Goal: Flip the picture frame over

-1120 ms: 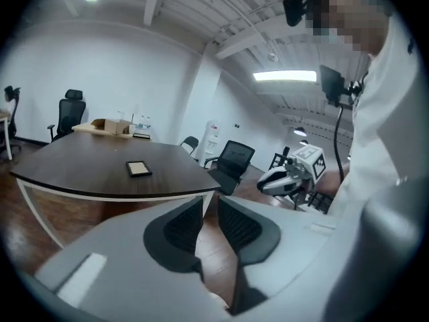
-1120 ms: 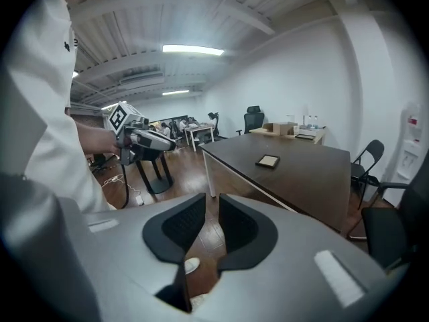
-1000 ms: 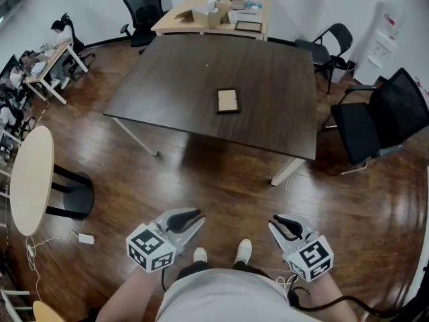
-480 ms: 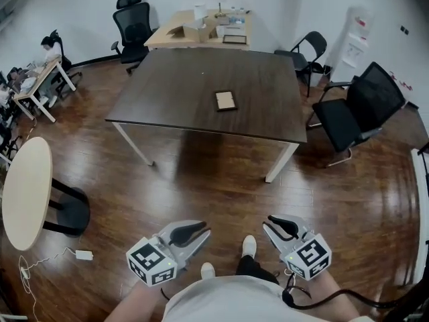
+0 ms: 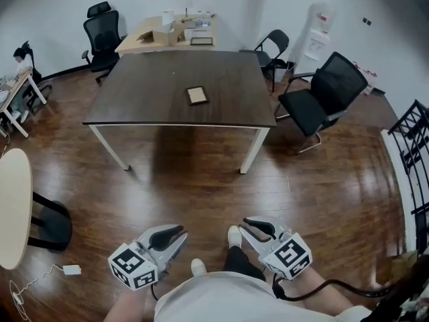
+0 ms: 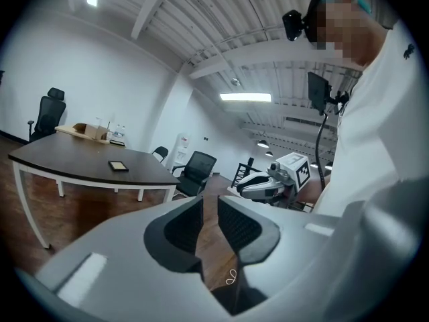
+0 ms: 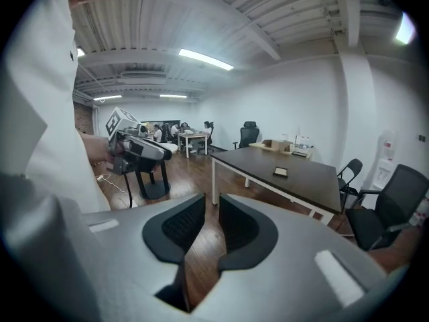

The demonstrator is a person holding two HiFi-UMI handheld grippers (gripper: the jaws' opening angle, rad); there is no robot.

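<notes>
The picture frame [image 5: 196, 95] lies flat near the middle of the dark table [image 5: 147, 109], small and dark-edged with a tan face up. It also shows far off in the left gripper view as the picture frame [image 6: 118, 166] and in the right gripper view as the picture frame [image 7: 280, 172]. My left gripper [image 5: 179, 237] and right gripper [image 5: 245, 226] hang close to my body over the wood floor, well short of the table. The jaws of both stand nearly together with nothing between them.
Black office chairs stand right of the table [image 5: 318, 94], behind it [image 5: 271, 47] and at the back left [image 5: 100, 24]. A tan desk [image 5: 167, 31] with boxes sits beyond the table. A round light table [image 5: 12, 206] is at my left, a white adapter [image 5: 70, 270] on the floor.
The head view has swung, so the table and frame now sit further left and higher. Both grippers stay low by my body, shifted slightly left, jaws unchanged.
</notes>
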